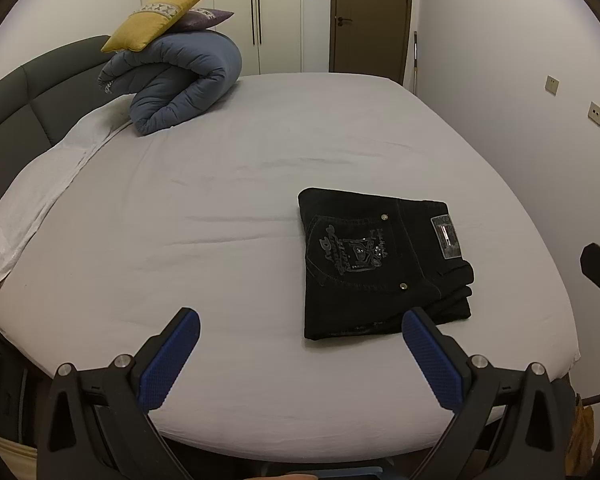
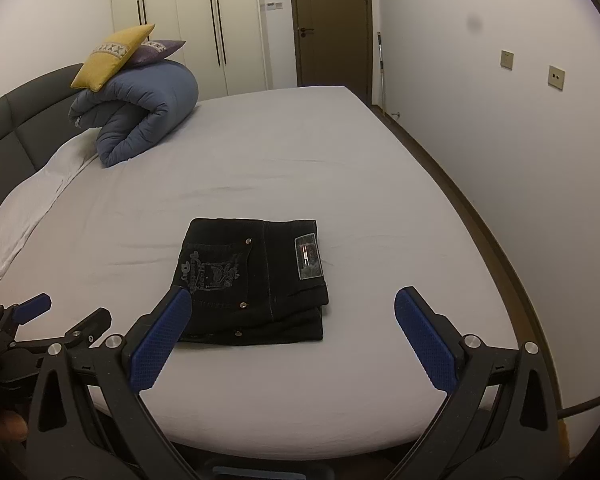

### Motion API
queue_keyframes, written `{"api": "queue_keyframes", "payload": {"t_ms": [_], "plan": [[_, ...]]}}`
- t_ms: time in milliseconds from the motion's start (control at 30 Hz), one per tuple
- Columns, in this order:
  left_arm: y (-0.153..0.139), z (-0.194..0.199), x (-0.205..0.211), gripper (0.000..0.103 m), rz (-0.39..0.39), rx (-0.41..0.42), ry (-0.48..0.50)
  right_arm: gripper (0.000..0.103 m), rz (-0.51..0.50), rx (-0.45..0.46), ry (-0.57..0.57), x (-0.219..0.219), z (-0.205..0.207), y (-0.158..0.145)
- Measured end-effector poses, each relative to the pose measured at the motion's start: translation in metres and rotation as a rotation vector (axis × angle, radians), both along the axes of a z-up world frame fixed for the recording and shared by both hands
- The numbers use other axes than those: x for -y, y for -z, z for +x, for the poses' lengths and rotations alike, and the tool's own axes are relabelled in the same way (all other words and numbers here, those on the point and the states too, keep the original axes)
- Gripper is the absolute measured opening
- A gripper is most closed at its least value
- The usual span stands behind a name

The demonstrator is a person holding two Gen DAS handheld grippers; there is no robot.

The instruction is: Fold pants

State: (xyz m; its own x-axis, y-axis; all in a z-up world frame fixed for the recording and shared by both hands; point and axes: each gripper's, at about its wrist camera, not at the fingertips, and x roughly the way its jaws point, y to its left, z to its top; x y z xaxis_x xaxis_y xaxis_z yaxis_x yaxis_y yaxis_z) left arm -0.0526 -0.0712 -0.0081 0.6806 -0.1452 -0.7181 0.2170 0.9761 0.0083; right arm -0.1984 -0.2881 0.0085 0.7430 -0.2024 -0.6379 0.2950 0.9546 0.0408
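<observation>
Black pants [image 1: 380, 264] lie folded into a compact square on the grey bed sheet [image 1: 228, 208], back pocket embroidery and waist patch facing up. They also show in the right wrist view [image 2: 256, 280]. My left gripper [image 1: 300, 322] is open and empty, held above the near edge of the bed, left of the pants. My right gripper [image 2: 292, 300] is open and empty, held just in front of the pants. The left gripper also shows at the left edge of the right wrist view [image 2: 66, 312].
A rolled blue duvet [image 1: 180, 80] with a yellow cushion [image 1: 152, 20] and a purple cushion [image 1: 208, 18] sits by the dark headboard [image 1: 24, 96]. A white pillow [image 1: 40, 196] lies at the left. A wall [image 2: 500, 140] runs close along the bed's right side.
</observation>
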Motion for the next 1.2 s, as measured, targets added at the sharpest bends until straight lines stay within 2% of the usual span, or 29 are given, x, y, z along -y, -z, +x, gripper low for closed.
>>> {"api": "queue_keyframes", "payload": {"t_ms": [1200], "plan": [[0.0021,-0.0045,0.0,0.103,-0.003,-0.004,0.002,0.103,-0.006,-0.005,-0.029,-0.0024,0.002,-0.0004]]}}
